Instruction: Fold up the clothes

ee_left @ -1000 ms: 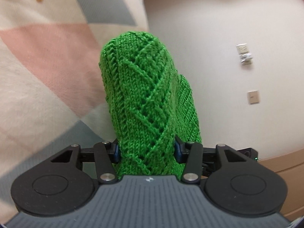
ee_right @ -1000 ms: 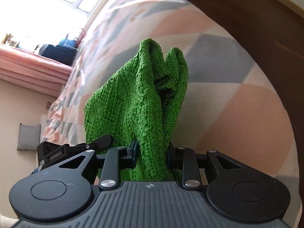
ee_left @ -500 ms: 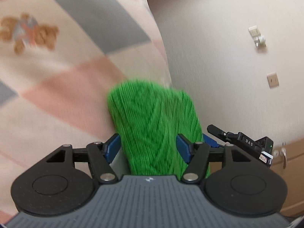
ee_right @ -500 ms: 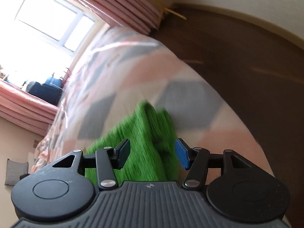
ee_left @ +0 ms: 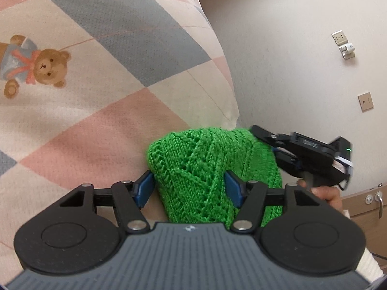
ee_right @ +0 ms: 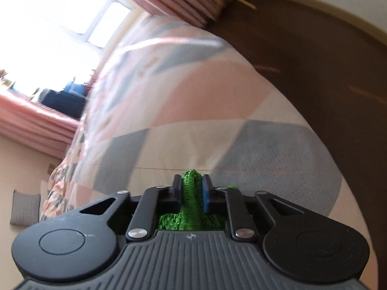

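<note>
A bright green knitted garment [ee_left: 193, 169] lies bunched on a bedcover [ee_left: 96, 120] of pink, grey and cream checks. My left gripper [ee_left: 189, 188] is open, with the thick bundle of knit between its blue pads [ee_left: 145, 188]. To its right, a hand [ee_left: 326, 194] holds my right gripper [ee_left: 263, 137], whose tip is at the garment's far edge. In the right wrist view, the right gripper [ee_right: 191, 188] is shut on a thin upright fold of the green knit [ee_right: 191, 176], low over the bedcover [ee_right: 217, 96].
The bed's edge runs beside a pale wall with sockets [ee_left: 341, 39] and a wooden door with a handle [ee_left: 379, 203]. In the right wrist view there are a bright window [ee_right: 72, 24], pink curtains [ee_right: 181, 0], dark wood [ee_right: 326, 60] and a grey cushion [ee_right: 24, 207].
Both grippers held the knit raised a second ago, then opened as it came down onto the bed. The left stays open around the bundle; the right has shut again on a thin fold.
</note>
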{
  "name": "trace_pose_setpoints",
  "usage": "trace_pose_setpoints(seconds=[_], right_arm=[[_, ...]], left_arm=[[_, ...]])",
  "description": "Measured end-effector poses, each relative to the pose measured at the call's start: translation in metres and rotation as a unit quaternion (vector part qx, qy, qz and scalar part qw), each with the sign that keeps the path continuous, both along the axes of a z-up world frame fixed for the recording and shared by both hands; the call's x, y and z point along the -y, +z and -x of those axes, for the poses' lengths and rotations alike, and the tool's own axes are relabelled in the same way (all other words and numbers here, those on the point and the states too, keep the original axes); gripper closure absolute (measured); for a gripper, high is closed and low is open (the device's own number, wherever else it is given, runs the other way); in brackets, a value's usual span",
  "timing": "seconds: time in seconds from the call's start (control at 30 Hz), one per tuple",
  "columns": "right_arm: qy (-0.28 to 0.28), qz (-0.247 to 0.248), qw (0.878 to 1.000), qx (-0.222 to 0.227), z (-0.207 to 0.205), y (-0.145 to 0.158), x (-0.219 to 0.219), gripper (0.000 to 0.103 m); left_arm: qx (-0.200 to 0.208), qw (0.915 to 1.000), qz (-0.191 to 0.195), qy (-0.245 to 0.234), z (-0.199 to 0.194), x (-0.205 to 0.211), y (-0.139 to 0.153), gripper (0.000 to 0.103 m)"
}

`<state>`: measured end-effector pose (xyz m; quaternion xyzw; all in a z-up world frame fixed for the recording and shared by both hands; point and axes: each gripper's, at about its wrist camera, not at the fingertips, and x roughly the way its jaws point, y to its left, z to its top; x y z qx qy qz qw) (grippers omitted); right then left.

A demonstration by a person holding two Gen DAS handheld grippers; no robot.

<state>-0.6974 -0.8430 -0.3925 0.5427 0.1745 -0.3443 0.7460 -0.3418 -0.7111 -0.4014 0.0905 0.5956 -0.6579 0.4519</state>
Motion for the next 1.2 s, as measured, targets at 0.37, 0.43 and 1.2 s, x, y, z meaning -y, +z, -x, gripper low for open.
trace_pose_setpoints(seconds=[0.37, 0.43, 1.2], right_arm=[[-0.025, 0.042, 0.988, -0.146, -0.021, -0.010, -0.008, 0.087], [-0.026, 0.043, 0.987, -0.152, -0.026, -0.012, -0.004, 0.083], [-0.140, 0.145, 0.937, -0.285, -0.013, 0.042, -0.270, 0.067]], left_arm=[[0.072, 0.9962, 0.008, -0.048, 0.019, 0.020, 0.001, 0.038], [0.089, 0.9946, 0.008, -0.052, 0.017, 0.020, 0.010, 0.039], [0.271, 0.9263, 0.151, -0.214, 0.063, 0.016, 0.041, 0.056]])
